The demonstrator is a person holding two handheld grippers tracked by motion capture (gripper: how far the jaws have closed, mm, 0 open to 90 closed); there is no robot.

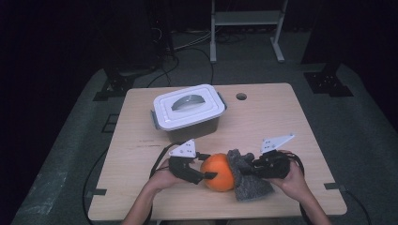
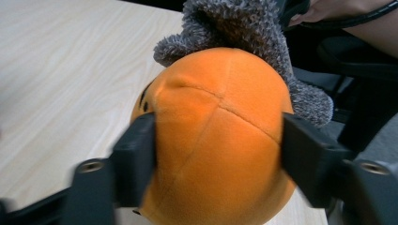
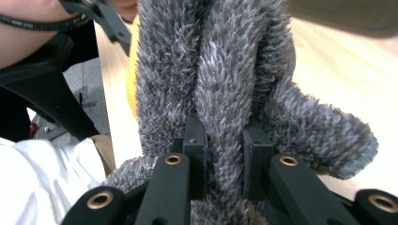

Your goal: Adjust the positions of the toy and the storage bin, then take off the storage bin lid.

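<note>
An orange plush ball (image 1: 218,172) rests near the front middle of the wooden table (image 1: 281,122). My left gripper (image 1: 210,166) comes at it from the left. In the left gripper view its two black jaws sit on either side of the ball (image 2: 216,136) and press into its soft sides. A grey fuzzy cloth (image 1: 246,180) drapes against the ball's right side and lies on the table. My right gripper (image 1: 251,168) is shut on a fold of that cloth (image 3: 220,70), pinched between its jaws (image 3: 224,140). The cloth (image 2: 234,23) also rises behind the ball.
A white-lidded grey storage box (image 1: 187,110) with a lid handle stands at the back left of the table. A round cable hole (image 1: 241,96) lies to its right. Bare tabletop stretches right of the box. A metal frame (image 1: 246,28) stands on the floor beyond.
</note>
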